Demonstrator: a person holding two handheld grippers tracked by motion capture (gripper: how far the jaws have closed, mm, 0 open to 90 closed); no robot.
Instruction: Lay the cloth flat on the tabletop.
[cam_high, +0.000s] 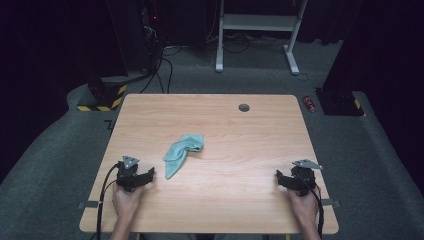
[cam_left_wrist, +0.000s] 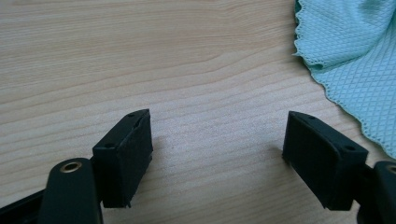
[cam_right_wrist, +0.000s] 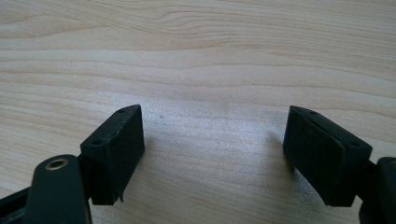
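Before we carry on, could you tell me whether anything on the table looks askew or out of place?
Only the light green cloth: it lies crumpled and bunched rather than spread flat, left of the middle of the table, close to the left gripper. Both grippers rest open and empty. Nothing looks spilled or damaged.

In the left gripper view, the teal cloth (cam_left_wrist: 348, 51) runs off the right edge.

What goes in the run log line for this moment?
left claw: open, empty | right claw: open, empty | cloth: crumpled, untouched, nearer left claw
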